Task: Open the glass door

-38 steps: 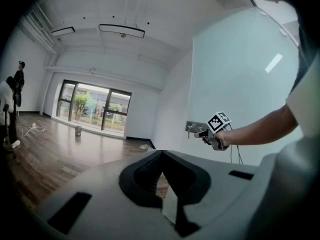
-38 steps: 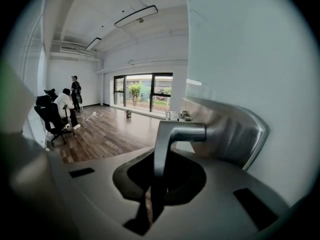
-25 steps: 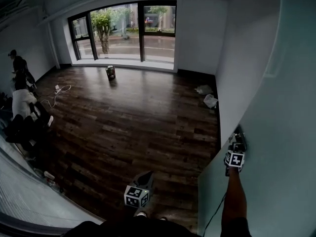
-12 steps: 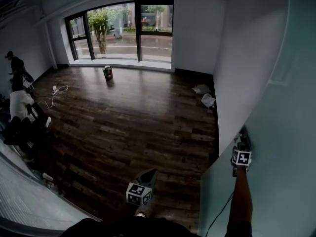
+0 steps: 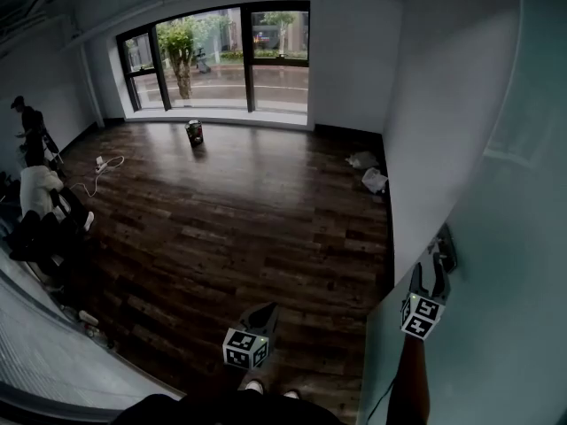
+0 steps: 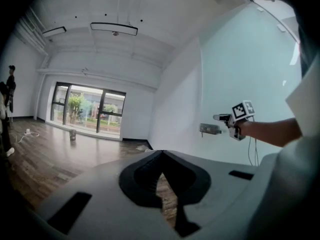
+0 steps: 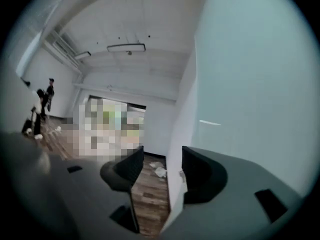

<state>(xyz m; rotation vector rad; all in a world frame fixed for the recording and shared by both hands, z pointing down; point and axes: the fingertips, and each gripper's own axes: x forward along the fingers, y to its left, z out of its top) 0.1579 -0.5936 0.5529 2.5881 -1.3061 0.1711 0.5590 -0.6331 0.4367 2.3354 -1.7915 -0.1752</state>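
My right gripper (image 5: 429,274) is raised at about four o'clock in the head view. It points level along the glass door (image 5: 505,237), whose frosted pane fills that side from one o'clock round to five. Its fingers (image 7: 127,169) are opening, already wide, and they press on nothing. In the right gripper view only the door's near edge and the wooden floor (image 5: 239,220) show in the gap between them. The door's handle (image 5: 447,248) sits on the pane just beside the fingertips, at one o'clock of them; the left gripper view shows it slightly below them with a little space between. My left gripper (image 5: 264,317) hangs low at six o'clock, well apart from the door and aimed out over the floor. Its fingers (image 6: 137,176) are drawn together at the tips and carry nothing. A white wall (image 5: 425,122) meets the door's far edge at two o'clock. The big window (image 5: 235,56) stands at twelve with a dark can (image 5: 194,132) on the floor before it, and a person (image 5: 31,127) stands at ten o'clock.
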